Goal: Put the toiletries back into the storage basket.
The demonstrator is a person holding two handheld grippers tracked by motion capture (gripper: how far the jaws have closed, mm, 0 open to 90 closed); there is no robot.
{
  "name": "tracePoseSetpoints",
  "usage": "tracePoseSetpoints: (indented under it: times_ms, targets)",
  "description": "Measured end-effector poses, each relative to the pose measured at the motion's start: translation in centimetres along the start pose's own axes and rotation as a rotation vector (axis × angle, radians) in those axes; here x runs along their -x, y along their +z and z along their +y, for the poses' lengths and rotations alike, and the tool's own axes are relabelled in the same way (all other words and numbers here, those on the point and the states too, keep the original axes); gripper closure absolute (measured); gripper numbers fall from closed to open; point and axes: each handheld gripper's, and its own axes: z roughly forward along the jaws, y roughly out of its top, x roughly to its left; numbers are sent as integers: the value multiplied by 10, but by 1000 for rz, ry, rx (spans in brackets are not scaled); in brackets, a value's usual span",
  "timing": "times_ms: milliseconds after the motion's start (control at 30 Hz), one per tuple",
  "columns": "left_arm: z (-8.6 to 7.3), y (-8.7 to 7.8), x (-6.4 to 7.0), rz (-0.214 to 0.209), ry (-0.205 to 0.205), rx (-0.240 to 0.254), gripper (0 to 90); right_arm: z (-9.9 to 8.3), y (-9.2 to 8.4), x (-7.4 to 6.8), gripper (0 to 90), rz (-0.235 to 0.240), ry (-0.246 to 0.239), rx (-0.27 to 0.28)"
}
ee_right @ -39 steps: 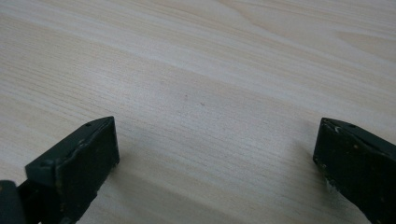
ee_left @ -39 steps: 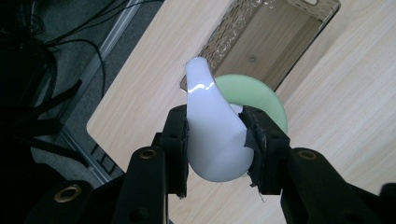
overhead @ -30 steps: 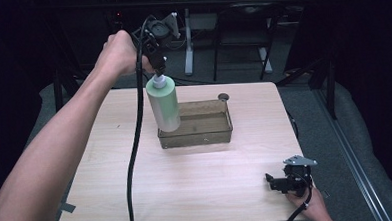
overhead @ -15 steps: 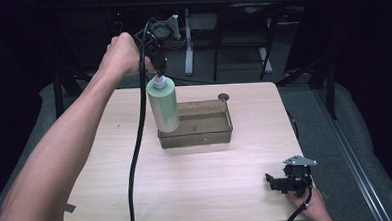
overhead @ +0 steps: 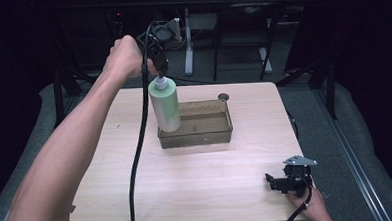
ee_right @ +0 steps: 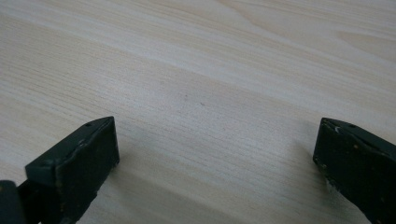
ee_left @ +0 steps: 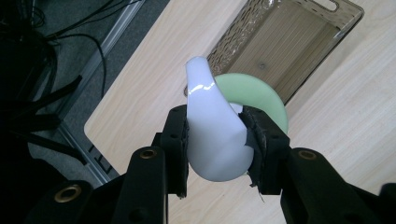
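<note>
— Left gripper (overhead: 158, 67) first: what is it doing?

— Its jaws are clamped on the white pump head (ee_left: 212, 130) of a pale green bottle (overhead: 165, 106). In the left gripper view the two black jaws press the pump head from both sides, with the green shoulder of the bottle showing just behind it.

— And where does the bottle hang?

— It hangs from the gripper, nearly upright, at the left end of a clear brownish bin (overhead: 197, 125) that sits on the far half of the wooden table (overhead: 187, 191). From the high view its lower end overlaps the bin's left wall; whether it touches the bin, I cannot tell. The person's left arm (overhead: 70, 151) stretches across the table's left side, a black cable (overhead: 136, 168) trailing down from the gripper.

— Anything beyond the bin?

— A small dark round thing (overhead: 223, 96) lies on the table just behind the bin's far right corner.

— And the right gripper (overhead: 274, 181)?

— It rests at the table's near right corner, held in the right hand (overhead: 313, 210). Its jaws stand wide apart over bare wood, holding nothing.
</note>
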Motion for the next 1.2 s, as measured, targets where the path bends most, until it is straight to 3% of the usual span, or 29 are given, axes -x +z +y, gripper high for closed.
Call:
tracePoseSetpoints:
  times_ms: [1000,1200]
  targets:
    - [2,27,9,-10,24,-14,635,0,0,0,0,0,0,0]
    - [-1,37,11,-31,18,-22,635,0,0,0,0,0,0,0]
